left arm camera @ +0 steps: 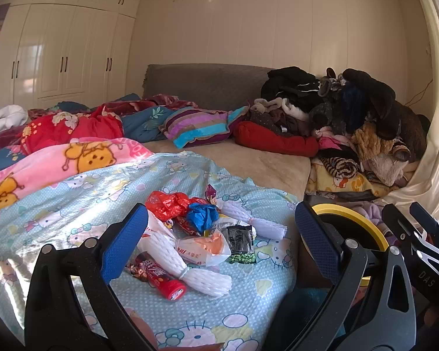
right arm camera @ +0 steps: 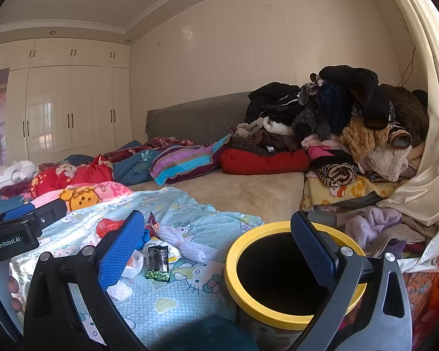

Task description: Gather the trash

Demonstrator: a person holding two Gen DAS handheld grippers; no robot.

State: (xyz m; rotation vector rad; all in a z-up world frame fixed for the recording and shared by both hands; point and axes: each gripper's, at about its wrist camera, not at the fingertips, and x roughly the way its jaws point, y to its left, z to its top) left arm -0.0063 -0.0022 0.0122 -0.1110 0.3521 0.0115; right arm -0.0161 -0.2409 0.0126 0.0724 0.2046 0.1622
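On the bed, a small heap of trash (left arm camera: pixel 199 234) lies on the pale blue cartoon-cat blanket (left arm camera: pixel 73 193), close to the bed's near edge and toward its right side. The heap is mixed: a crumpled red plastic bag (left arm camera: pixel 168 203) at the back, a scrunched blue bag (left arm camera: pixel 202 216) touching it, and a small dark red wrapper (left arm camera: pixel 211 191) just behind. Two white foam fruit nets are there, one (left arm camera: pixel 256 223) lying toward the right edge, the other (left arm camera: pixel 187 269) nearer the front, tied at its middle. Between them sit a white and orange plastic bag (left arm camera: pixel 210 248) and a black snack packet with green peas printed on it (left arm camera: pixel 241 244). A red tube-shaped wrapper with a red cap (left arm camera: pixel 158 275) lies at the front of the heap, against the nearer net.

Just off the bed's right edge stands a bin with a yellow rim (right arm camera: pixel 234 251), its mouth dark inside.

The left tongs (left arm camera: pixel 219 251) hang above the near edge of the bed with their blue pads spread wide, the heap seen between them but untouched. The right tongs (right arm camera: pixel 216 251) are likewise spread wide and carry nothing, their right pad over the bin's mouth.

A pile of clothes (left arm camera: pixel 351 111) fills the bed's far right corner.
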